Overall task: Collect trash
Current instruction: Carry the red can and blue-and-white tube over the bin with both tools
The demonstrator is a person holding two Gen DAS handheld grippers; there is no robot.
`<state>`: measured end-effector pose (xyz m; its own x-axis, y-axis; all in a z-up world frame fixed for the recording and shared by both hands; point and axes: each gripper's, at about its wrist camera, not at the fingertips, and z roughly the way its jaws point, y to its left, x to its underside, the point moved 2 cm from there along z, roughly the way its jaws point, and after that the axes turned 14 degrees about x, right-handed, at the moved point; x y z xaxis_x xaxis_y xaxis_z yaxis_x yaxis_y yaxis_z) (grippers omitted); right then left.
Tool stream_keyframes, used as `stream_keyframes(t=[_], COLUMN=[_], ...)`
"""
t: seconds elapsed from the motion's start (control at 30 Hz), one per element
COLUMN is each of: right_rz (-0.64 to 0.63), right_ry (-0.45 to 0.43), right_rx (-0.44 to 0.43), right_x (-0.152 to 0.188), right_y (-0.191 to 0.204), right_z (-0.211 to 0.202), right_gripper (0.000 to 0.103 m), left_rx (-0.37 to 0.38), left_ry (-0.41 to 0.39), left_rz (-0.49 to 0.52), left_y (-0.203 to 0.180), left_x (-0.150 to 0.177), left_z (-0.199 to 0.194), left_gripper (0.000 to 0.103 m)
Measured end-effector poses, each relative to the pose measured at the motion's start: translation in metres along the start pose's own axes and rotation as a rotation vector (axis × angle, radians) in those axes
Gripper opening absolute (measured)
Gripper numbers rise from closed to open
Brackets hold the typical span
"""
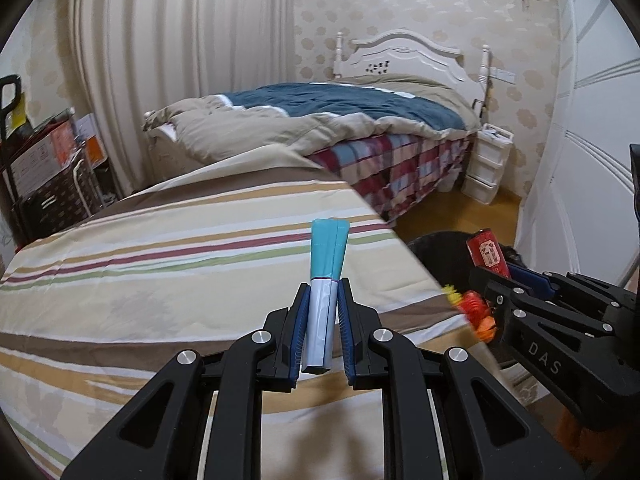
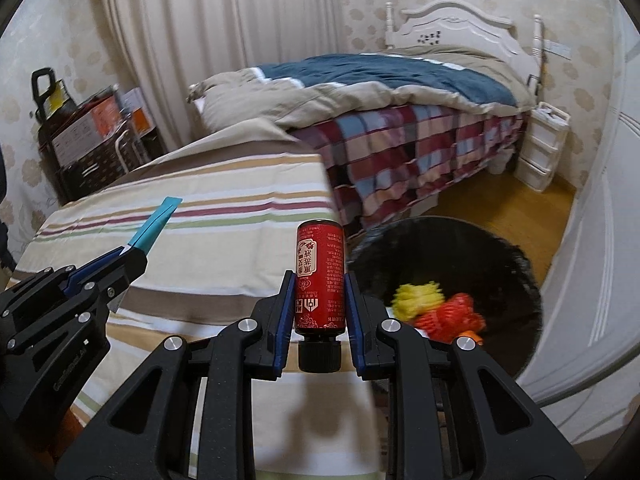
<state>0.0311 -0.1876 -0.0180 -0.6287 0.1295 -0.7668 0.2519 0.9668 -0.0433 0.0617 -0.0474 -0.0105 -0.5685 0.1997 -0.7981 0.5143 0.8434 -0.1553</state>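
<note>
My left gripper is shut on a flat blue and white wrapper, which sticks out ahead over the striped cloth. In the right wrist view that left gripper and the wrapper show at the left. A red bottle with a black cap is clamped in my right gripper, cap toward the camera, above the cloth's right edge. From the left wrist view the right gripper and the red bottle appear at the right. A black bin on the floor holds yellow and red netting.
A table under a striped cloth fills the foreground. Behind it stands a bed with a plaid cover and a white headboard. White drawers sit by the bed, a white wardrobe at the right, boxes and crates at the left.
</note>
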Motion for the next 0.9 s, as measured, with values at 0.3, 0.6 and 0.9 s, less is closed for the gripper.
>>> stream_keyframes(t=[0.3, 0.6, 0.9], right_rz=[0.068, 0.121, 0.158], right_ry=[-0.004, 0.025, 0.053], right_rx=[0.078, 0.131, 0.160], right_x=[-0.004, -0.002, 0.001], right_y=[-0.053, -0.094, -0.120], right_z=[0.015, 0.040, 0.061], right_gripper=[0.023, 0.023, 0.023], left_rx=[0.048, 0.080, 0.083], left_ry=[0.006, 0.046, 0.086], left_rz=[0.037, 0.073, 0.079], left_y=[-0.037, -0.067, -0.083], left_x=[-0.011, -0.016, -0.022], left_z=[0.031, 0.071, 0.106], left_gripper=[0.017, 0.017, 0.018])
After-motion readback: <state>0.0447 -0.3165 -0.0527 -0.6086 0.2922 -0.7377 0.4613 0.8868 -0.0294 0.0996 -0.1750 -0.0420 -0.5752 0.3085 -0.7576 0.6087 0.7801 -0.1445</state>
